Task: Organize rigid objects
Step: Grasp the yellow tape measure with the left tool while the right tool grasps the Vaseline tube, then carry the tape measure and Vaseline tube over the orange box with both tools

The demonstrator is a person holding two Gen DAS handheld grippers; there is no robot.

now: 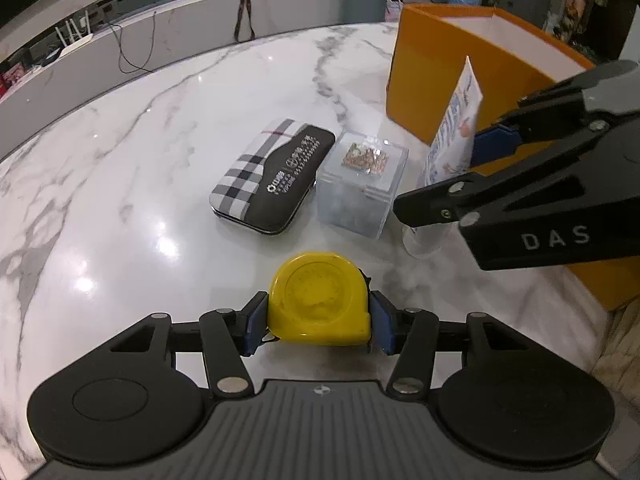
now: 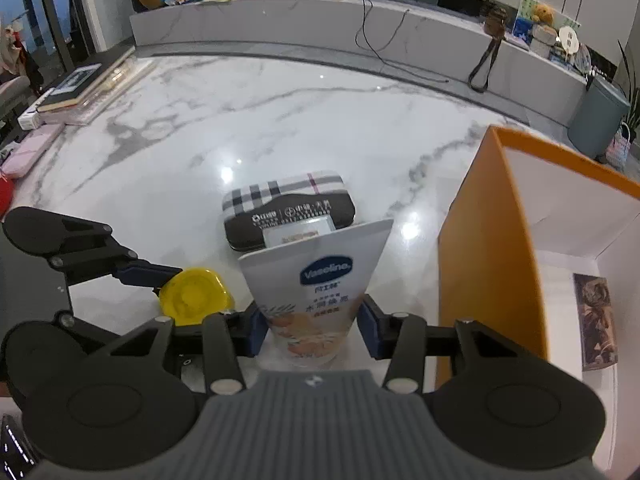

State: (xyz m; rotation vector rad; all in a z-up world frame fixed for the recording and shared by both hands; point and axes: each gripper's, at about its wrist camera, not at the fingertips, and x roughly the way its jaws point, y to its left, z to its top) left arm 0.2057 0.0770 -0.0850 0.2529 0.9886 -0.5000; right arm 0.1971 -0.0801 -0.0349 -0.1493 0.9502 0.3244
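Observation:
A yellow tape measure (image 1: 320,296) lies flat on the white marble table (image 1: 160,140). My left gripper (image 1: 318,320) is shut on it, with a blue pad against each side. A white Vaseline tube (image 2: 316,292) stands cap-down to its right, and my right gripper (image 2: 312,328) is shut on its lower part. The left wrist view shows the same tube (image 1: 452,140) between the right gripper's fingers (image 1: 424,204). An open orange box (image 2: 480,240) with a white inside stands just right of the tube. Behind lie a plaid case (image 1: 272,176) and a clear plastic box (image 1: 360,184).
A brown patterned item (image 2: 596,320) lies inside the orange box. Books (image 2: 80,88) and a pink pouch (image 2: 28,152) sit at the table's far left edge. A raised marble ledge (image 2: 320,20) with a cable runs along the back. A grey bin (image 2: 600,116) stands beyond the table.

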